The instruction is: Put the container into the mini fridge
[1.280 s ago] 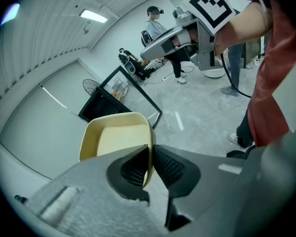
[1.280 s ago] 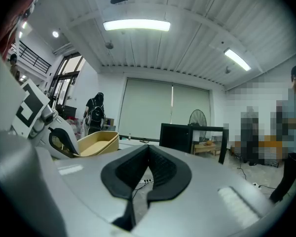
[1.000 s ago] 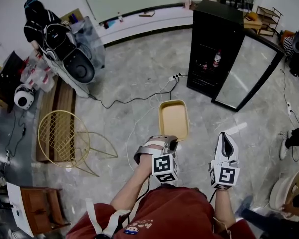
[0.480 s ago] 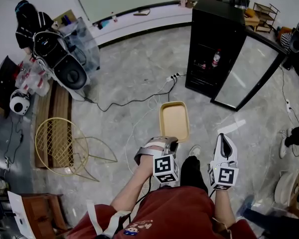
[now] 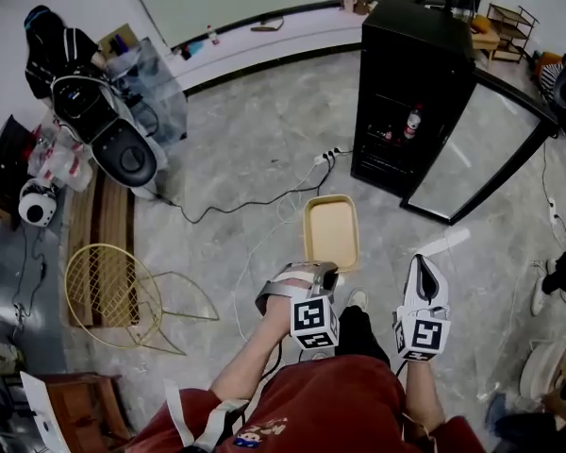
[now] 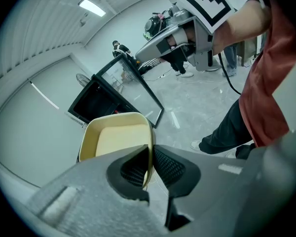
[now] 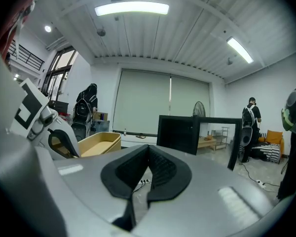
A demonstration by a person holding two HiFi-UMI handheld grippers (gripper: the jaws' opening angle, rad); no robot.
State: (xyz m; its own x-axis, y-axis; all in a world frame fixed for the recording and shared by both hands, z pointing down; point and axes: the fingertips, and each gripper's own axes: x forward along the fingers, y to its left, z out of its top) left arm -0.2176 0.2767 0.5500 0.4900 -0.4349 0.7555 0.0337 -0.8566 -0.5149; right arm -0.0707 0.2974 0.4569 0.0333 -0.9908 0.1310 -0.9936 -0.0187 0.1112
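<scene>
Our left tool (image 5: pixel 326 272) pinches the container (image 5: pixel 331 231) by its rim. Our right tool (image 5: pixel 427 264) looks pressed together and empty. The mini fridge (image 5: pixel 410 55) stands open.

Container (image 5: pixel 331 229) near rim hidden behind left gripper (image 5: pixel 327 272)

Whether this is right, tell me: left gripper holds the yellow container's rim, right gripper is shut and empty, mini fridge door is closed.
Not quite: the head view shows the mini fridge door standing open. The left gripper does hold the yellow container by its rim, and the right gripper is shut and empty.
</scene>
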